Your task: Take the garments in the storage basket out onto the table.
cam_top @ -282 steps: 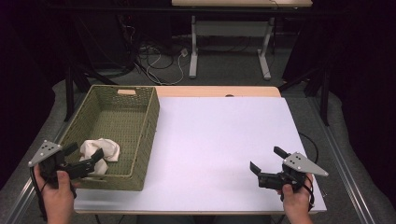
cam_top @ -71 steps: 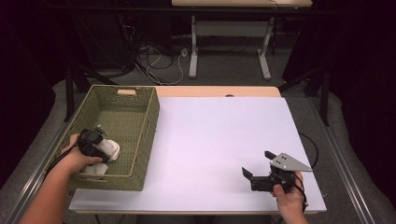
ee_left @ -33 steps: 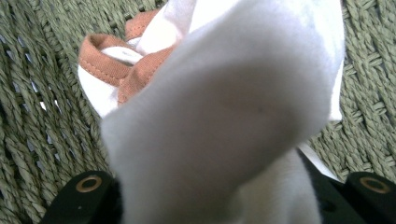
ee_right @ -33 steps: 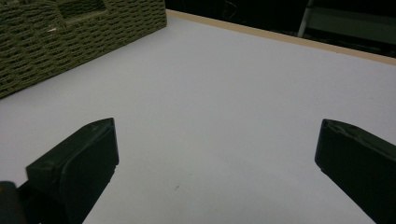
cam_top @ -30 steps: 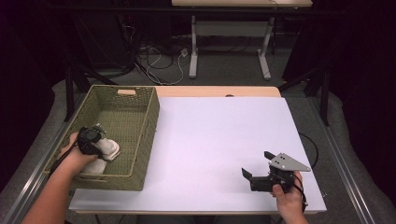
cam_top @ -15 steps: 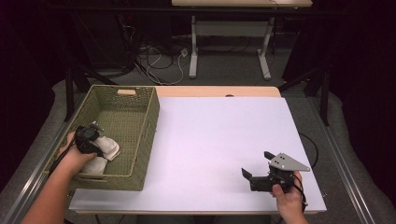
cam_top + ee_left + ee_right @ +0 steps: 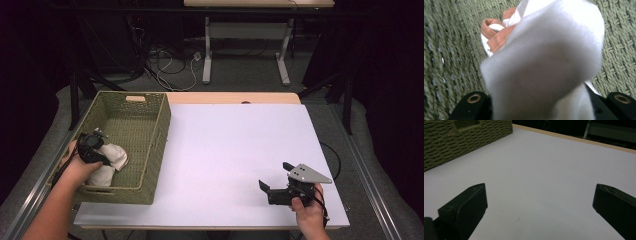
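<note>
Gripping the white cloth [image 7: 111,161] inside the woven basket [image 7: 150,150], left tongs [image 7: 95,152] are clamped on it; lifting it out is left. Right tongs [image 7: 274,186] sit wide, well apart from the basket on the bench [image 7: 225,145].

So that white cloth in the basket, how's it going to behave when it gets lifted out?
Probably floppy: the white cloth bunches in soft folds between the left tool jaws, so loose ends will likely hang and drag over the basket wall. It looks light for its bulk. The woven wall might snag its orange hem.
</note>
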`<state>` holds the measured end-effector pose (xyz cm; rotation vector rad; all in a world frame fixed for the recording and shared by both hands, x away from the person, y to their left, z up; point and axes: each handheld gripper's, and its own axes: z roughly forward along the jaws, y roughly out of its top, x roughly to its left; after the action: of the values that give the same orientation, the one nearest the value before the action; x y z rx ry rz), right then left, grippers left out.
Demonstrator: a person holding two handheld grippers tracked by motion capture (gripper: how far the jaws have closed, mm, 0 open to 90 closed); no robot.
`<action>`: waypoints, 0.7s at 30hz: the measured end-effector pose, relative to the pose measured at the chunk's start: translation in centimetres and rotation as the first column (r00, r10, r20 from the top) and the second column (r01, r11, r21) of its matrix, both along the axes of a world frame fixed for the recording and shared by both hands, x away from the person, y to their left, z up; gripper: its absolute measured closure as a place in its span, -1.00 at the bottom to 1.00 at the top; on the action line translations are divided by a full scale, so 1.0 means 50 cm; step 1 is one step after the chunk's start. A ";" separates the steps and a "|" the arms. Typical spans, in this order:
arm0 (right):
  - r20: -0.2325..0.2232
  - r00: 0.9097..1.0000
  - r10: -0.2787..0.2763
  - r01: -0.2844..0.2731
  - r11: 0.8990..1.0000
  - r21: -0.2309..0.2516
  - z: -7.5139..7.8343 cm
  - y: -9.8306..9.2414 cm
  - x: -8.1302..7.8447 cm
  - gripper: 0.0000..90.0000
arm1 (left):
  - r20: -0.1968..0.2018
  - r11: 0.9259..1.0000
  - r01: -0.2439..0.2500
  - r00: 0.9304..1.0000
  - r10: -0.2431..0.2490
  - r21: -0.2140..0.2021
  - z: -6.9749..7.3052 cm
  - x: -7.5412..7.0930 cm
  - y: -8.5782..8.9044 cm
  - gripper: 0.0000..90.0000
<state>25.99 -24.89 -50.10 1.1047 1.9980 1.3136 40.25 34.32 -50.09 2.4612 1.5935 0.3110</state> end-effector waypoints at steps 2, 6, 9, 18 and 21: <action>-0.001 1.000 0.001 -0.001 1.000 -0.002 0.000 0.000 0.000 -1.00 | 0.007 1.000 0.001 1.000 -0.001 -0.001 0.003 0.000 0.002 0.72; 0.002 1.000 0.003 -0.003 1.000 -0.003 -0.001 0.000 0.001 -1.00 | 0.021 1.000 -0.013 1.000 0.013 -0.017 0.008 -0.001 0.004 0.72; 0.003 1.000 0.003 -0.003 1.000 -0.001 -0.001 0.000 0.002 -1.00 | 0.030 1.000 -0.013 0.999 0.014 -0.020 0.011 -0.002 0.006 0.72; 0.006 1.000 0.004 -0.004 1.000 -0.002 -0.002 0.001 0.002 -1.00 | 0.082 0.998 -0.024 0.996 0.029 -0.058 0.027 -0.003 0.008 0.72; 0.004 1.000 0.006 -0.006 1.000 -0.005 -0.001 0.001 0.002 -1.00 | 0.099 0.998 -0.024 0.995 0.030 -0.066 0.033 -0.004 0.006 0.72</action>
<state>26.08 -24.86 -50.15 1.0938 2.0021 1.3125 40.05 34.62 -48.44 2.3395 1.5717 0.3740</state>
